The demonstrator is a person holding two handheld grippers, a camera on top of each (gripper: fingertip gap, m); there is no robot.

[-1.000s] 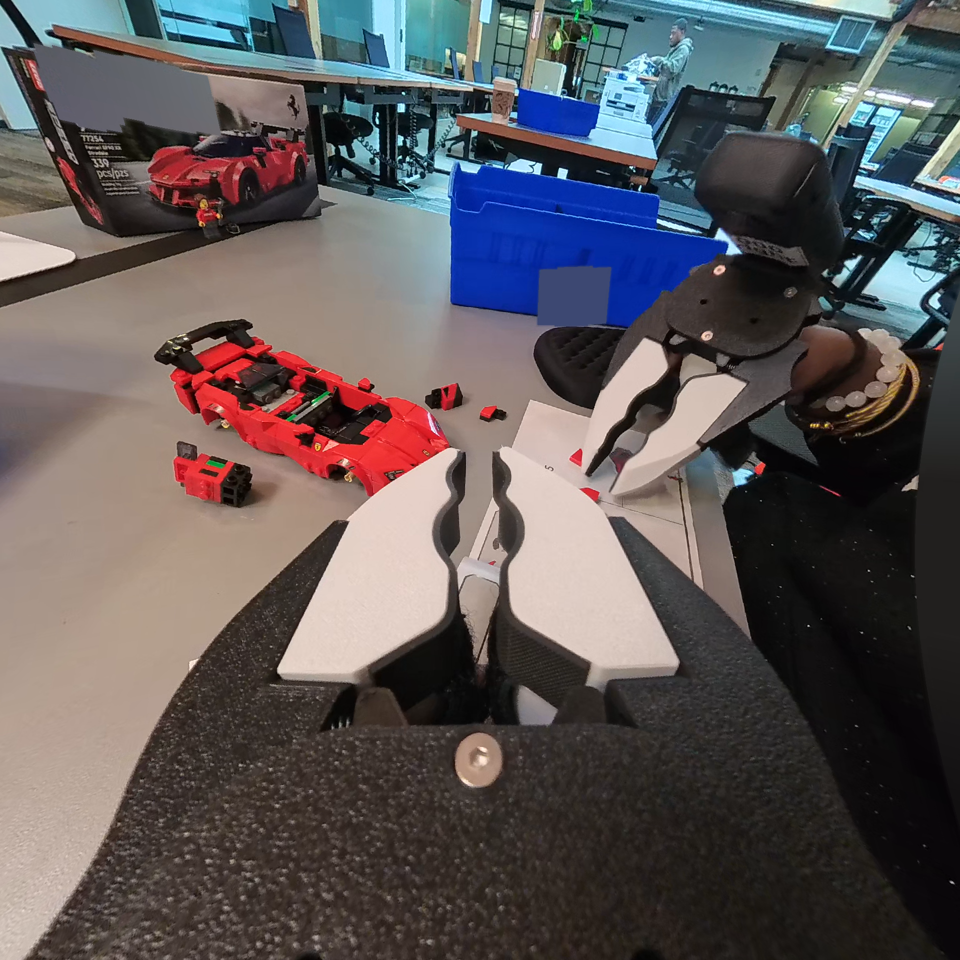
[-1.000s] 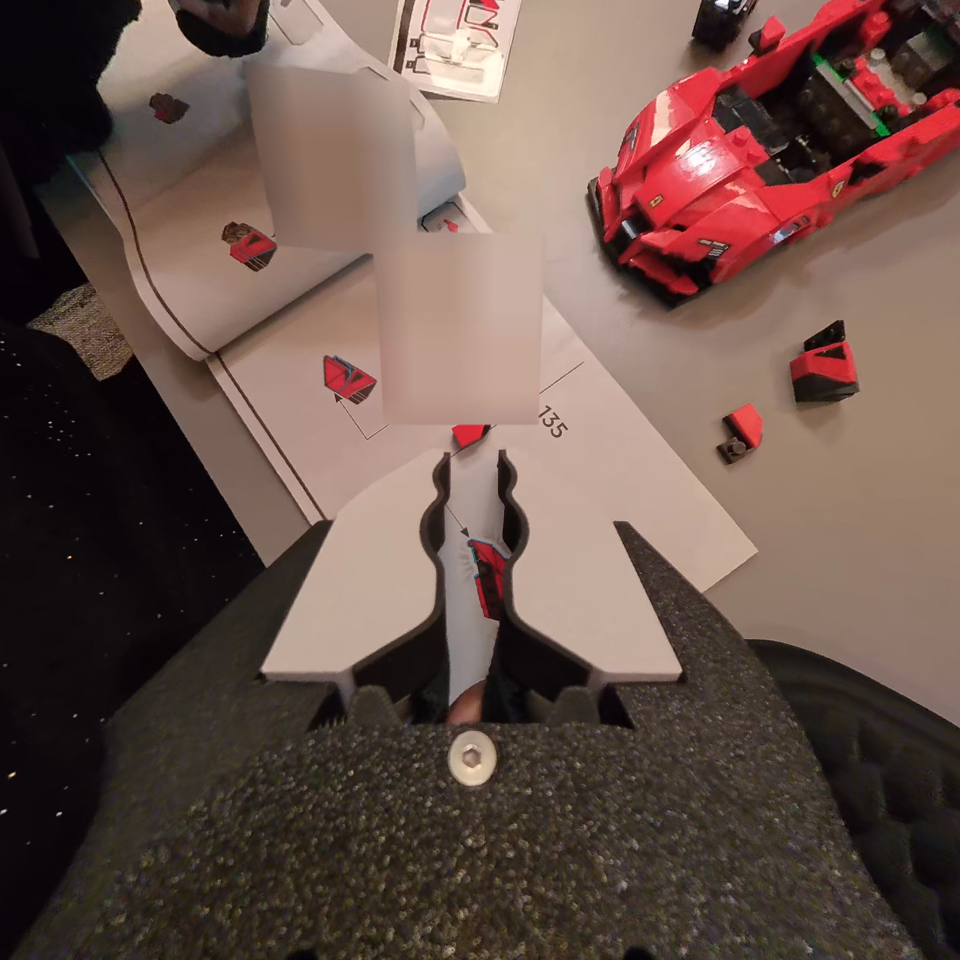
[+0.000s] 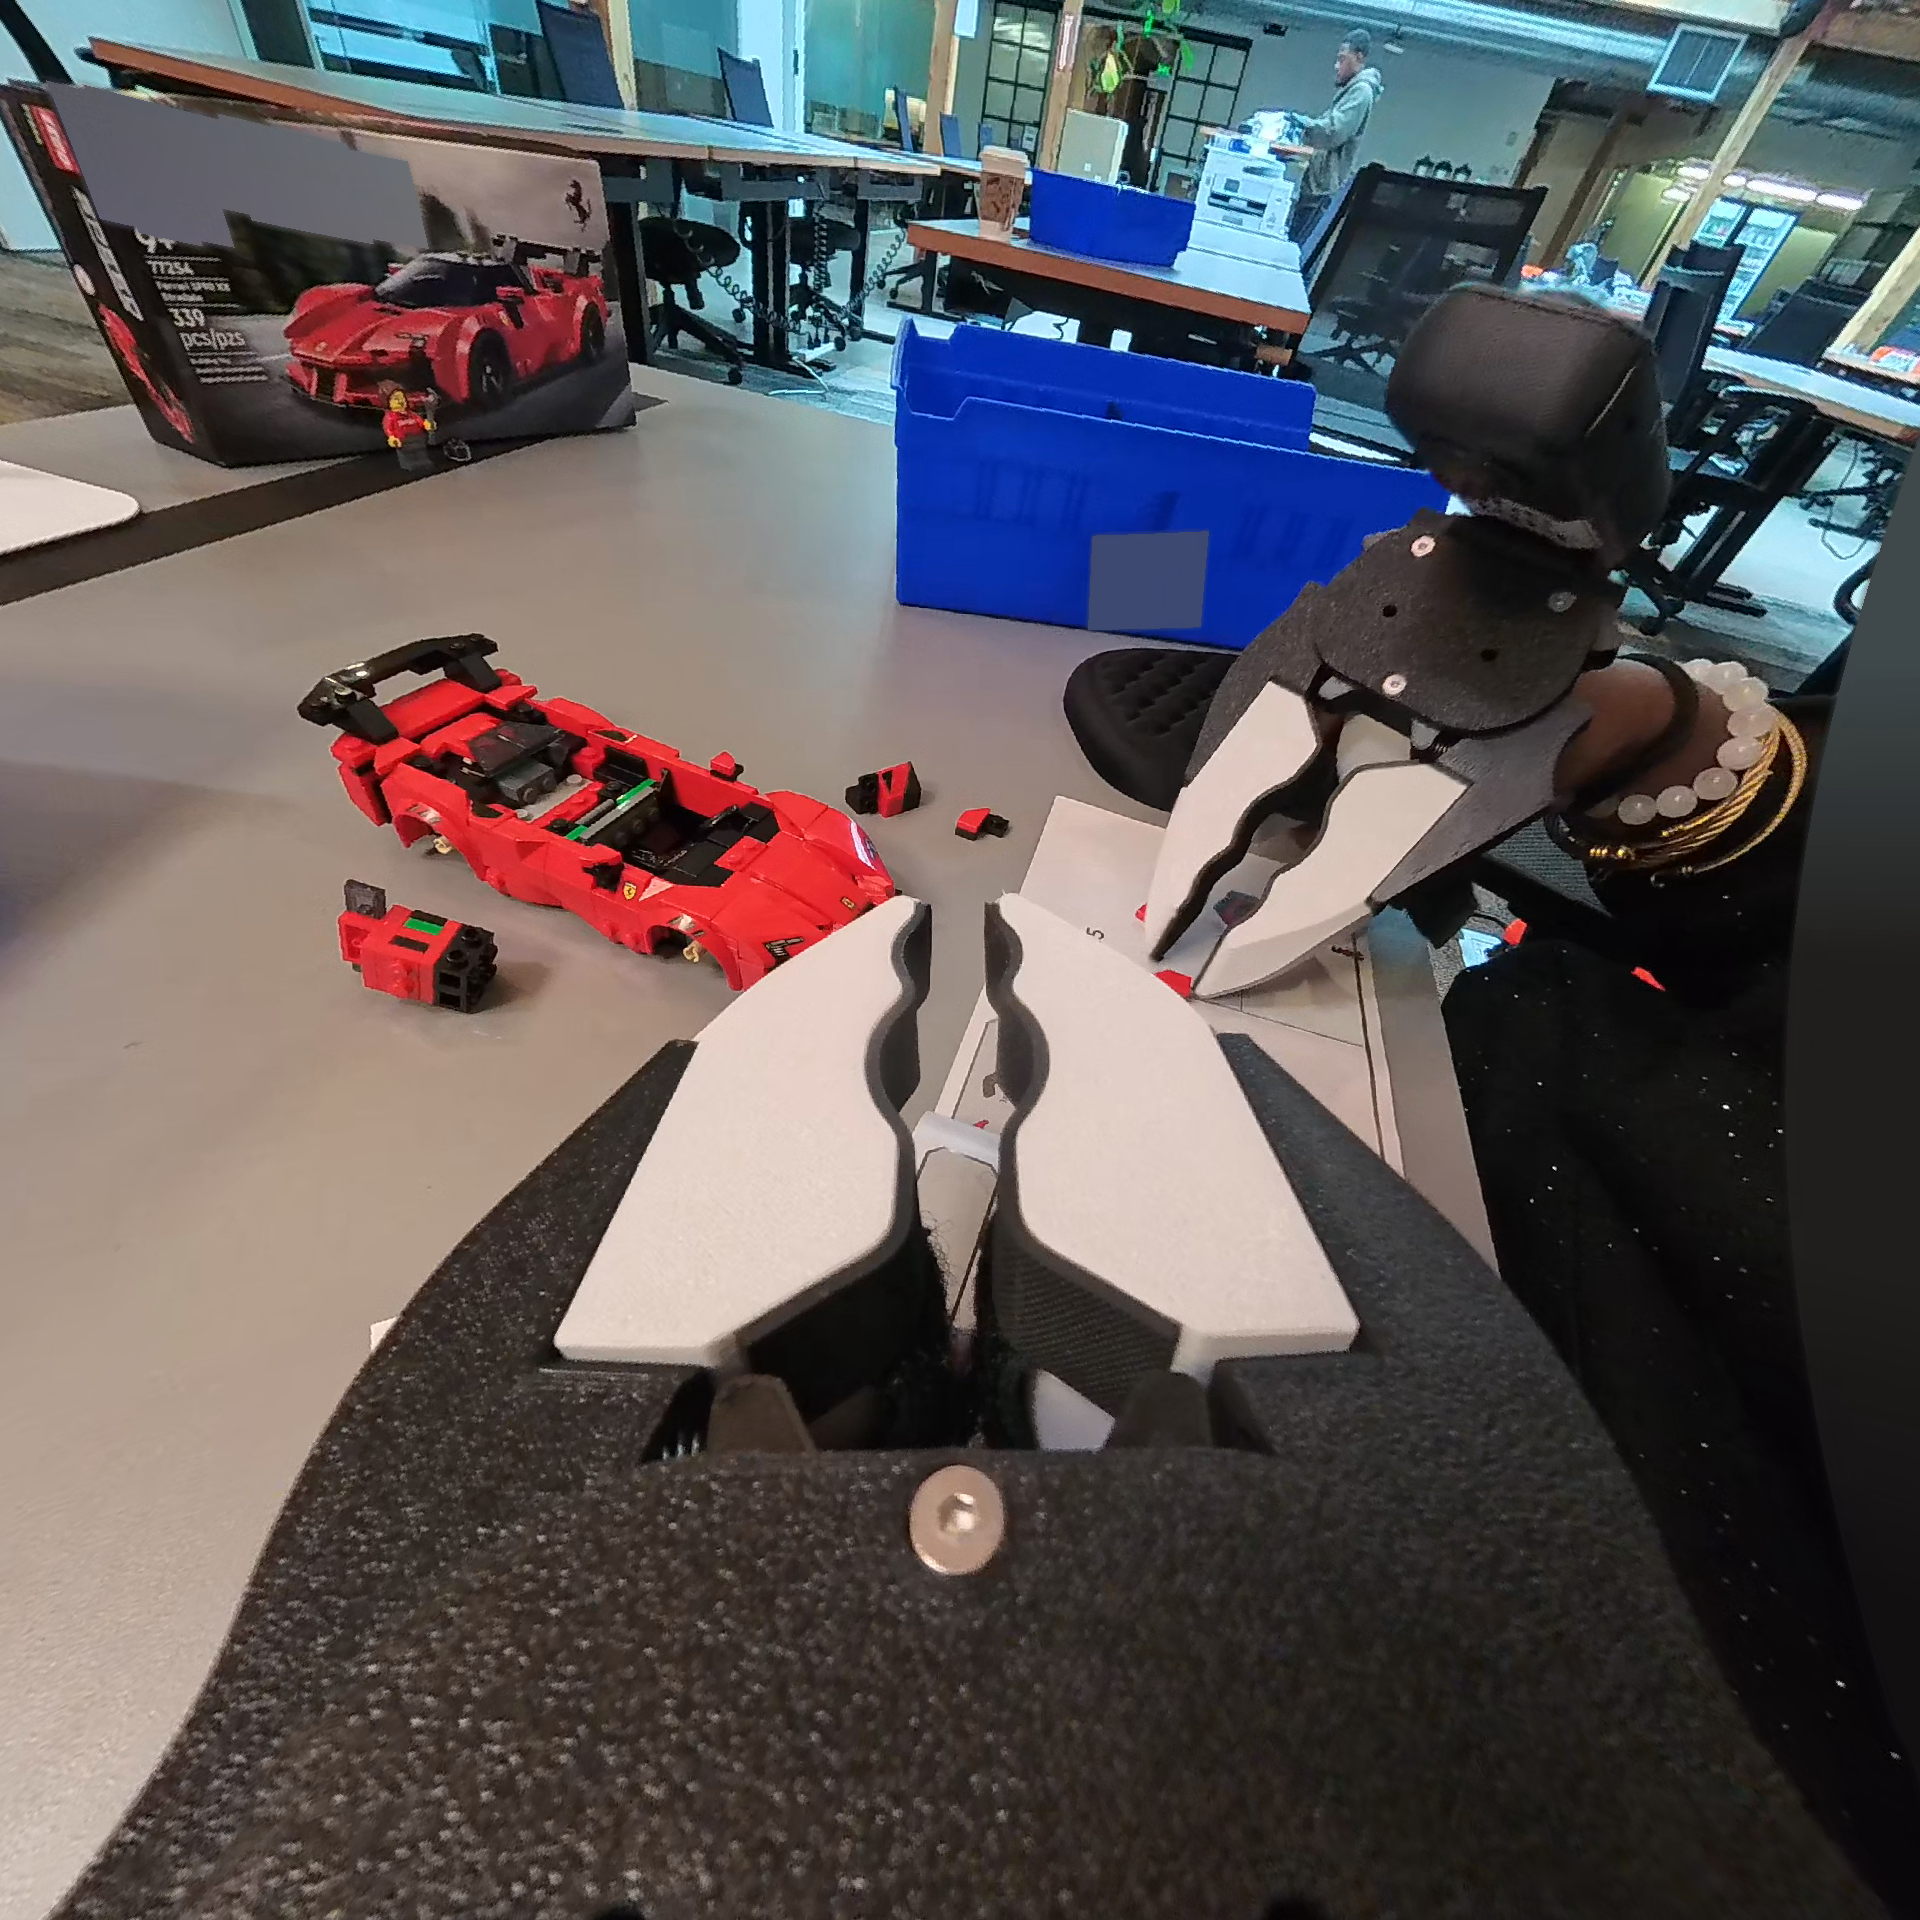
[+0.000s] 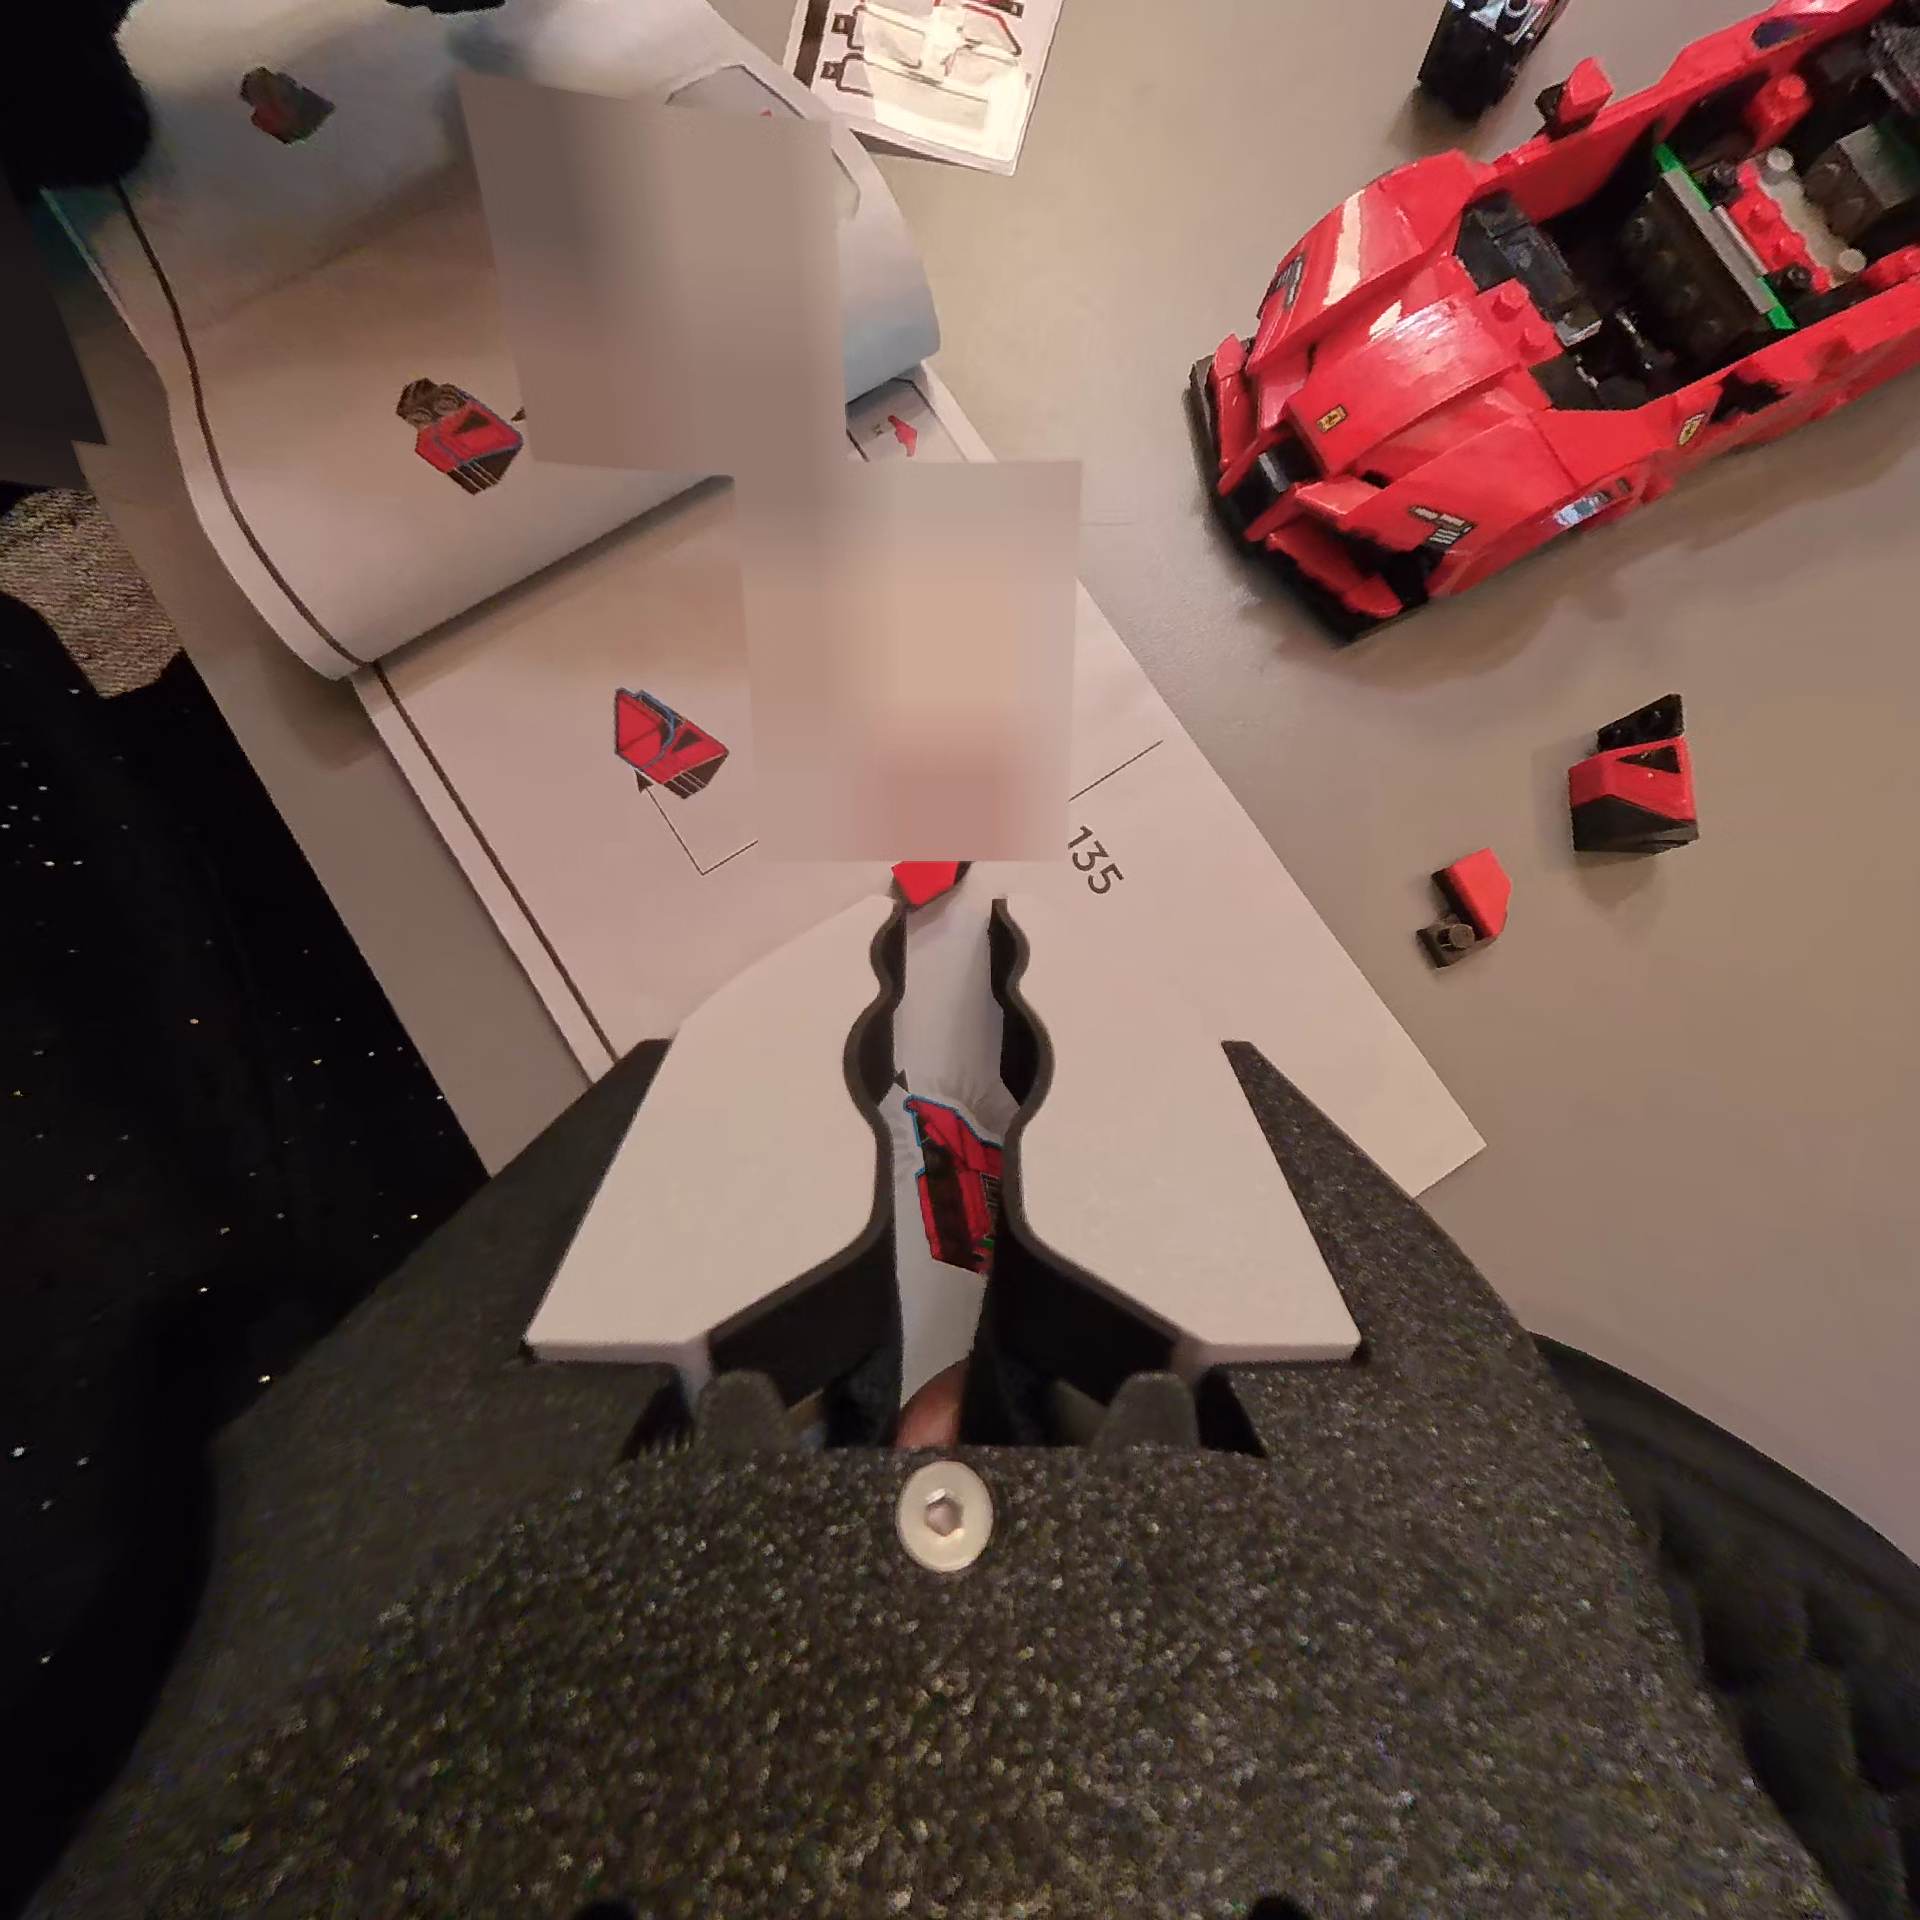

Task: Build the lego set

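- Small red-and-black sub-assembly (image 3: 416, 951) sits on the grey table (image 3: 208, 1143), left of the car.
- Partly built red lego car (image 3: 603, 821) rests on the table, roof off.
- Left tool (image 3: 956, 914): fingers slightly spread, nothing between them.
- Two loose red-black pieces (image 4: 1631, 779) lie right of the open instruction booklet (image 4: 1195, 1039).
- Right tool (image 4: 940, 914): narrowly spread over the booklet, tips just short of a small red piece (image 4: 925, 881).

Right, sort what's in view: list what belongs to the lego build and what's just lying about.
Belongs to the build:
- red lego car
- red-and-black sub-assembly
- two loose red-and-black pieces
- small red piece at the right claw
- instruction booklet
- set box

Lying about:
- blue bin
- paper cup
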